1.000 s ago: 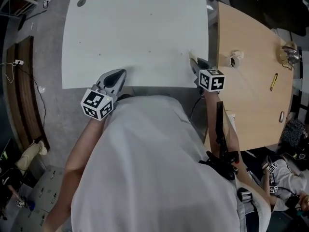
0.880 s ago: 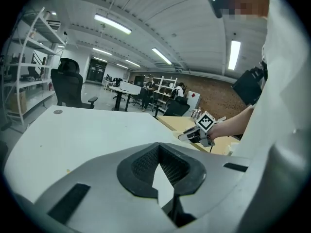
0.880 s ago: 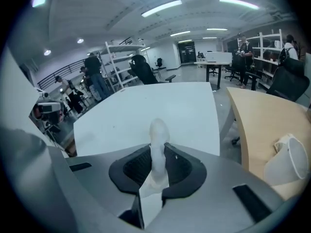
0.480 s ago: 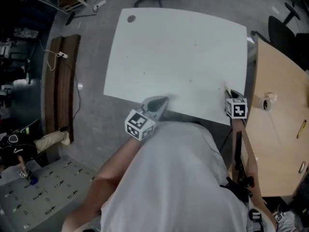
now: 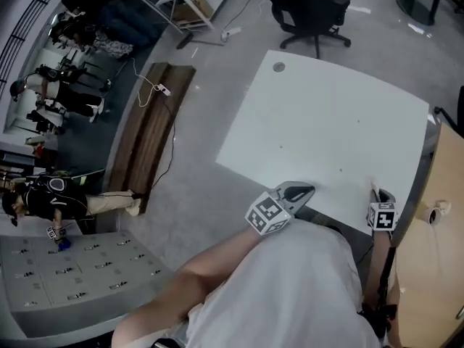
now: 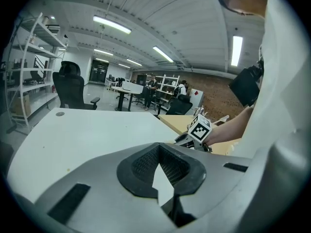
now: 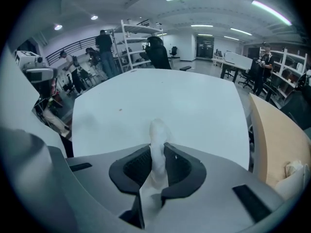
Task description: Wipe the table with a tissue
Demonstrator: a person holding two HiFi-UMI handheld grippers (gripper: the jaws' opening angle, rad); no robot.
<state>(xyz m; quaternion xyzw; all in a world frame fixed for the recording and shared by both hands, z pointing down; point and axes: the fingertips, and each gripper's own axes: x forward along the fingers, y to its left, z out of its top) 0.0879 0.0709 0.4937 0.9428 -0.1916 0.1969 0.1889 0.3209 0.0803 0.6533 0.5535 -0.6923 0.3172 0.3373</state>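
The white table point(image 5: 326, 136) fills the middle right of the head view. My right gripper point(image 5: 376, 194) hangs over the table's near right corner, shut on a white tissue point(image 5: 374, 187). In the right gripper view the tissue point(image 7: 156, 132) stands up between the pads of that gripper point(image 7: 156, 154) and points down at the white table point(image 7: 170, 101); I cannot tell if it touches. My left gripper point(image 5: 303, 191) is at the near edge, shut and holding nothing. In the left gripper view its jaw tips point(image 6: 159, 158) meet over the table point(image 6: 73, 135), with the right gripper point(image 6: 187, 139) beyond.
A wooden table point(image 5: 442, 267) adjoins the white one on the right and carries a tape roll point(image 5: 437, 212). A black office chair point(image 5: 312, 9) stands beyond the far edge. A wooden bench point(image 5: 148, 136) and people point(image 5: 43, 201) are on the floor at left.
The head view has swung left, so the table now sits farther right and lower in the picture. My right gripper has sunk toward the table's near right corner, still gripping the tissue.
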